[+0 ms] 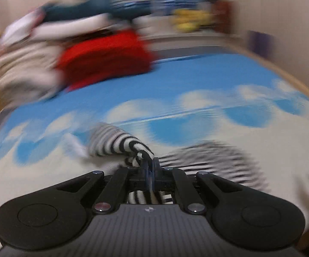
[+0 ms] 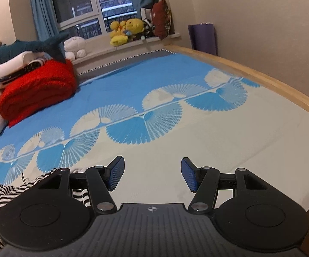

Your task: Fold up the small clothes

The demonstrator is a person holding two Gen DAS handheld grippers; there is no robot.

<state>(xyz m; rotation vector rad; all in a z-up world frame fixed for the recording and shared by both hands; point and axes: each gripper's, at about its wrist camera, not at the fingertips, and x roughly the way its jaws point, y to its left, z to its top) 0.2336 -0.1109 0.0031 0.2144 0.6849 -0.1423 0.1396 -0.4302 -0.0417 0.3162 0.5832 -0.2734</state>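
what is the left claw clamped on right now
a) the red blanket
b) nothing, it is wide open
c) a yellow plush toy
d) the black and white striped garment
d: in the left wrist view the left claw is shut on a bunched fold of the black and white striped garment, lifting it above the blue and white bedspread.
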